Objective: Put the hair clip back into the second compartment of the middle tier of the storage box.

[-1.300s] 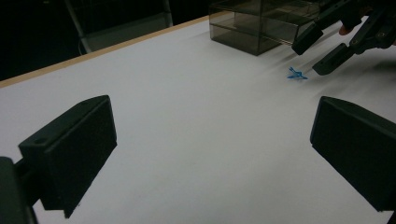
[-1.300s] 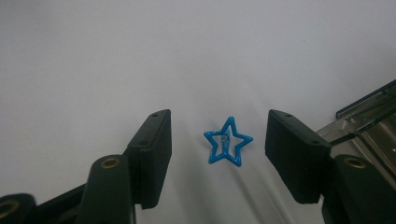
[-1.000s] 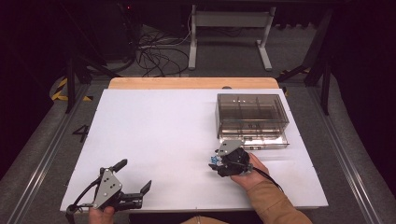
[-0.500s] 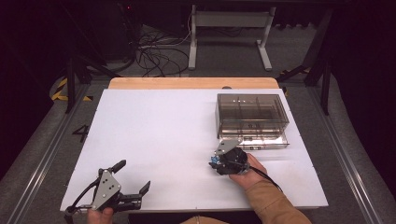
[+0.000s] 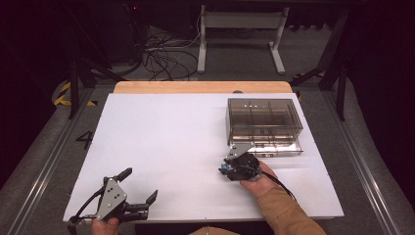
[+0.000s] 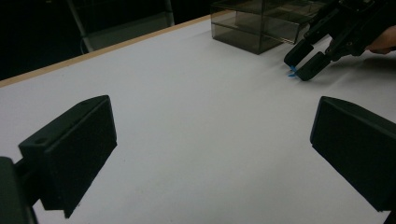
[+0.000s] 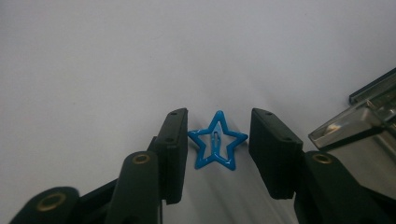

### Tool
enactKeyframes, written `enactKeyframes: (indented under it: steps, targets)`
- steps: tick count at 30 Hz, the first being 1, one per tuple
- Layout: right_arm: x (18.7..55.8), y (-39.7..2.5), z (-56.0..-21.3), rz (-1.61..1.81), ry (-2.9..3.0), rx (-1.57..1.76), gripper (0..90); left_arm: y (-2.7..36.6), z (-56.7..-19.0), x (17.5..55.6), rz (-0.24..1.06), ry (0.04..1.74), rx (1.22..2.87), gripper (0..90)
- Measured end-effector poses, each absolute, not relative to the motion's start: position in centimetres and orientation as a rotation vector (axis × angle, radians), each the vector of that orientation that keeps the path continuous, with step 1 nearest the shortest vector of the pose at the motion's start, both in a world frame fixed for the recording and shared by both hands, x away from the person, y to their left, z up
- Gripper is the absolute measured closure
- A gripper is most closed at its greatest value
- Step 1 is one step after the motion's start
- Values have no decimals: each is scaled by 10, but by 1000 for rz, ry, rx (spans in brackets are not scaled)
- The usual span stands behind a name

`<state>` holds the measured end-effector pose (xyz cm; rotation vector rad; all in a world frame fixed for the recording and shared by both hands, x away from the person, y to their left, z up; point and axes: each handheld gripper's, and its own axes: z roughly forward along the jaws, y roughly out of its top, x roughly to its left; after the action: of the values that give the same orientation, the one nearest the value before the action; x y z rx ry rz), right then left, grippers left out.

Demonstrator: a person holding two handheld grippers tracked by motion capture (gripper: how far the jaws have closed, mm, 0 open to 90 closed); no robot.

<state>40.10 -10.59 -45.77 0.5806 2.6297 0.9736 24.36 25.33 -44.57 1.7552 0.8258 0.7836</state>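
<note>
A small blue star-shaped hair clip (image 7: 217,142) lies flat on the white table (image 5: 171,137). My right gripper (image 7: 219,126) is lowered over it, one jaw on each side. The left jaw is at the star's tip and a small gap remains on the right, so the gripper is open. In the high view the right gripper (image 5: 229,169) sits right of centre, just in front of the box. The star (image 6: 292,72) shows as a blue speck at the right gripper's (image 6: 303,58) tips. My left gripper (image 5: 139,184) rests near the front left edge, wide open and holding nothing.
A smoky transparent organiser box (image 5: 264,120) with compartments stands at the back right. Its bottom drawer (image 5: 274,147) is pulled out toward the right gripper, and the drawer's corner (image 7: 355,121) lies close to the right jaw. A wooden strip (image 5: 200,87) edges the table's far side.
The right gripper has shifted slightly toward the near edge and settled around the star. The left gripper has barely moved.
</note>
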Motion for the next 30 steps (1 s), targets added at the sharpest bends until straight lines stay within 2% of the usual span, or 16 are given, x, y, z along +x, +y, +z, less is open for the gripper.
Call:
enactKeyframes:
  steps: [19,30]
  targets:
    - [400,-106,-457,964,2617,580,610,254,-445,244,789,825,1755,11]
    - [390,-110,-443,1037,2582,545,609,253,-445,245,787,822,1755,11]
